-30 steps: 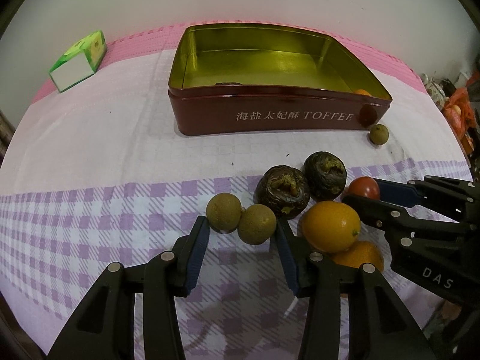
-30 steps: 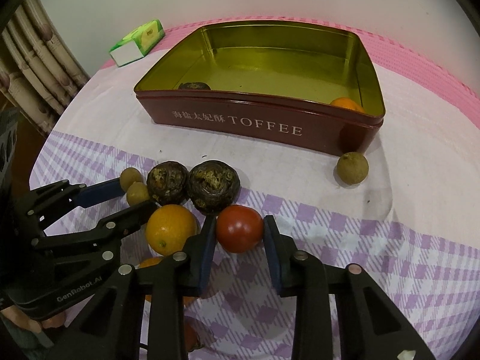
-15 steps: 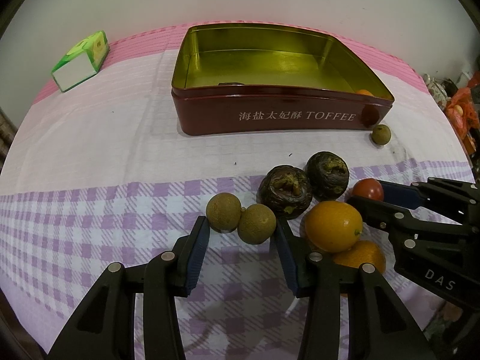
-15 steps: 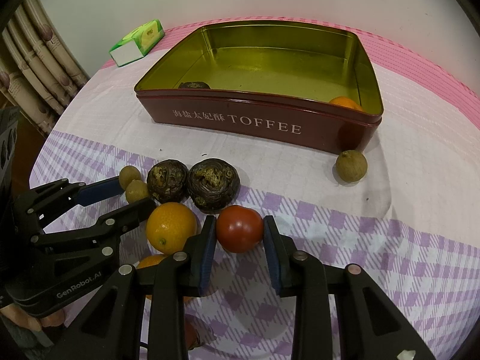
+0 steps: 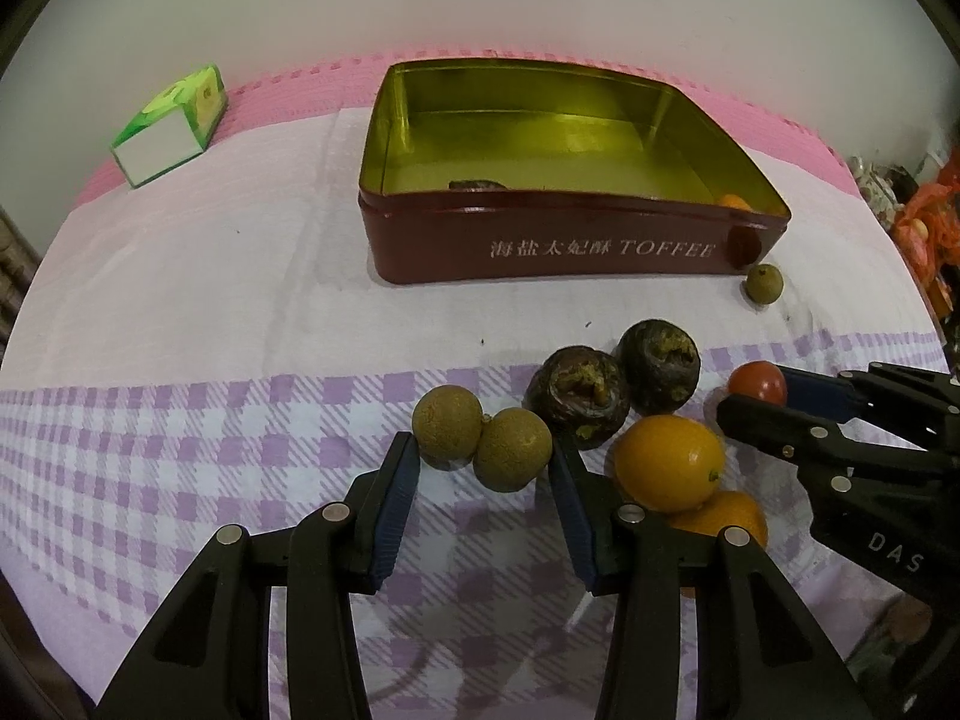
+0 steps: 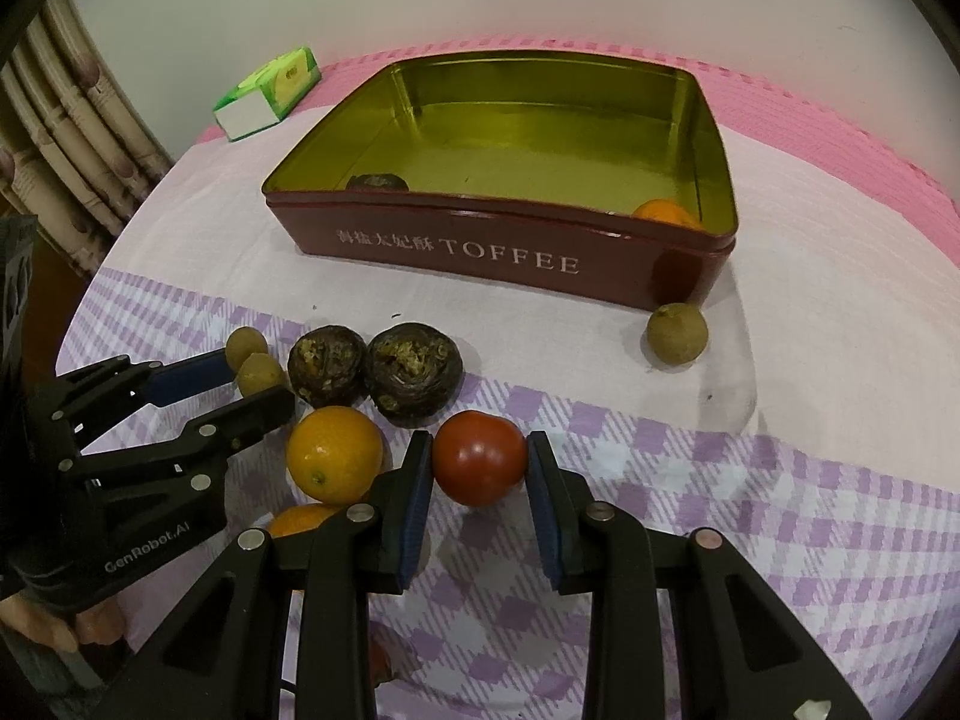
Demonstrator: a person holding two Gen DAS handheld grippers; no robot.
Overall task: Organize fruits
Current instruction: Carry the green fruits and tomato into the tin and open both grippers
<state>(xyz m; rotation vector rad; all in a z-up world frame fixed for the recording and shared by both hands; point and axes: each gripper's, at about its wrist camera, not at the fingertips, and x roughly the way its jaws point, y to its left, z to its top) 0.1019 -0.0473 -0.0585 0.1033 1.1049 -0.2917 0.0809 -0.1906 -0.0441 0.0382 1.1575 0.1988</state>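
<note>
A dark red TOFFEE tin (image 5: pixel 540 252) (image 6: pixel 480 252) stands open at the back, with a dark fruit (image 6: pixel 378 182) and an orange (image 6: pixel 663 211) inside. My left gripper (image 5: pixel 483 462) is open around two brown longans (image 5: pixel 447 426) (image 5: pixel 513 450), its fingers beside them. My right gripper (image 6: pixel 480 468) is shut on a red tomato (image 6: pixel 480 465), which still rests on the cloth. Two dark wrinkled fruits (image 6: pixel 327 363) (image 6: pixel 414 369) and two oranges (image 6: pixel 333 453) (image 5: pixel 723 519) lie between the grippers. A third longan (image 6: pixel 677 333) lies by the tin's right corner.
A green and white carton (image 5: pixel 171 126) (image 6: pixel 270 93) lies at the back left. The table has a pink, white and purple checked cloth (image 6: pixel 780 360). A curtain (image 6: pixel 66 138) hangs on the left, and clutter (image 5: pixel 924 210) sits off the right edge.
The right fingers have closed slightly onto the tomato. The left gripper has stayed around the two longans, and the view has shifted only a little.
</note>
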